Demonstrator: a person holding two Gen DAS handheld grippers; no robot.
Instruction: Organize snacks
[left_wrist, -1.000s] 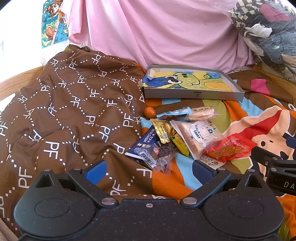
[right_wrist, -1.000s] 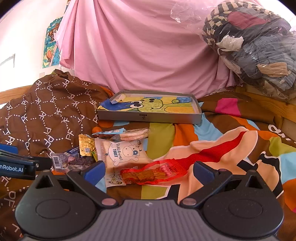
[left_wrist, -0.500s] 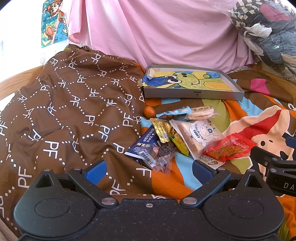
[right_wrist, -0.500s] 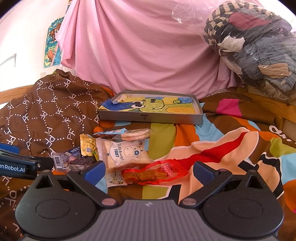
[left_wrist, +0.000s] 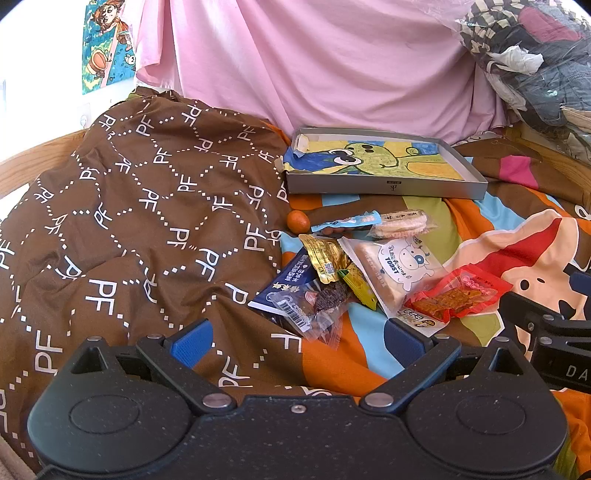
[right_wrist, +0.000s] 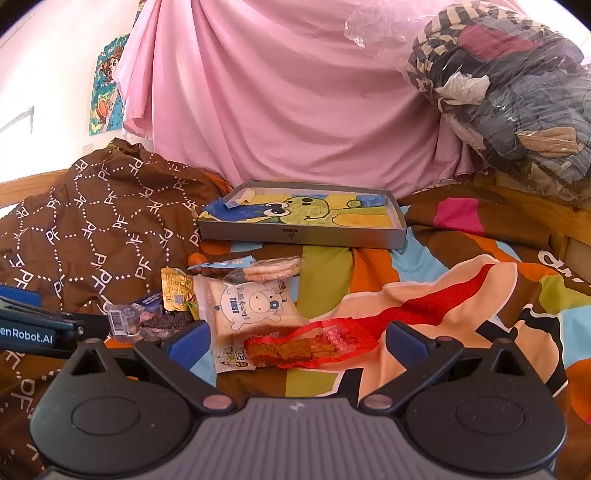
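Edged slightly nearer the snack pile (left_wrist: 369, 269); both tools, left tool (left_wrist: 295, 338) and right tool (right_wrist: 295, 338), spread wide, empty, hovering short of gray tray (right_wrist: 303, 236) on the bed.

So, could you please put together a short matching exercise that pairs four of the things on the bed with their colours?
Things:
1. toast packet
2. spicy strip packet
3. small round fruit
4. shallow tray

Colours:
A. orange
B. grey rim, green cartoon inside
C. white with a cow drawing
D. clear and red

Pairs: 1-C, 2-D, 3-A, 4-B
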